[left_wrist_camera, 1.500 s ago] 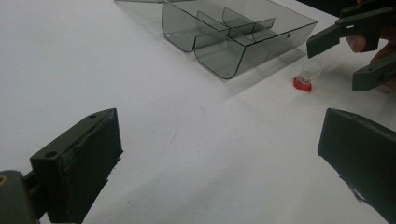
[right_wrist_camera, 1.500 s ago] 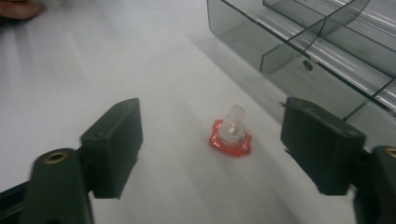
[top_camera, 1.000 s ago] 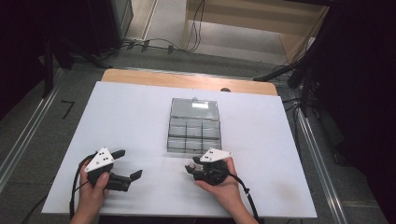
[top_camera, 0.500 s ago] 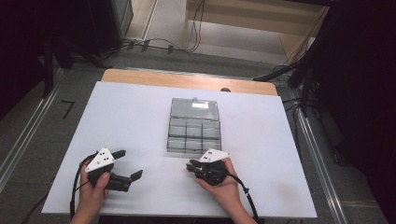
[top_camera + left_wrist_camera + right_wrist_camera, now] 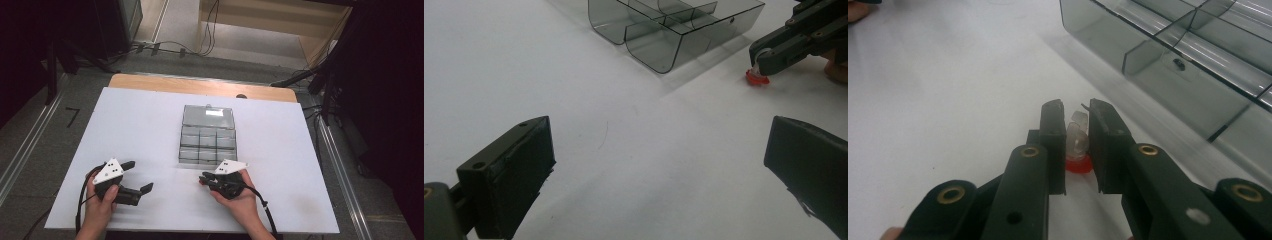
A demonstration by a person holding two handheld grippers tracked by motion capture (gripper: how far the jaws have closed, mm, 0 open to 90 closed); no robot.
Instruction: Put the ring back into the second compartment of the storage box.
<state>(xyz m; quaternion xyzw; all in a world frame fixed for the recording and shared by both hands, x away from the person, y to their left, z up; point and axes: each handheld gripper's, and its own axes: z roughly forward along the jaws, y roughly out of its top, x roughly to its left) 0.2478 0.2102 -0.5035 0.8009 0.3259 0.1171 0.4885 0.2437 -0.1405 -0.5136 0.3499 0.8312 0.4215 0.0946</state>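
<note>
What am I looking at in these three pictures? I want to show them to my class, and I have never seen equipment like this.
A person sits at a white table and holds a hand-operated claw in each hand; there is no robot arm. The high view looks down from above the person's side. The other two pictures come from small cameras riding on each claw, looking along its two black jaws.

On the table stands a clear smoky plastic organiser box, divided into compartments, with its lid open.

The right claw has just been closing and now pinches a small clear piece with a red base, resting on the table just in front of the box. The left gripper view shows that same red piece from the side.

The left claw has its jaws wide apart, holding nothing.
</note>
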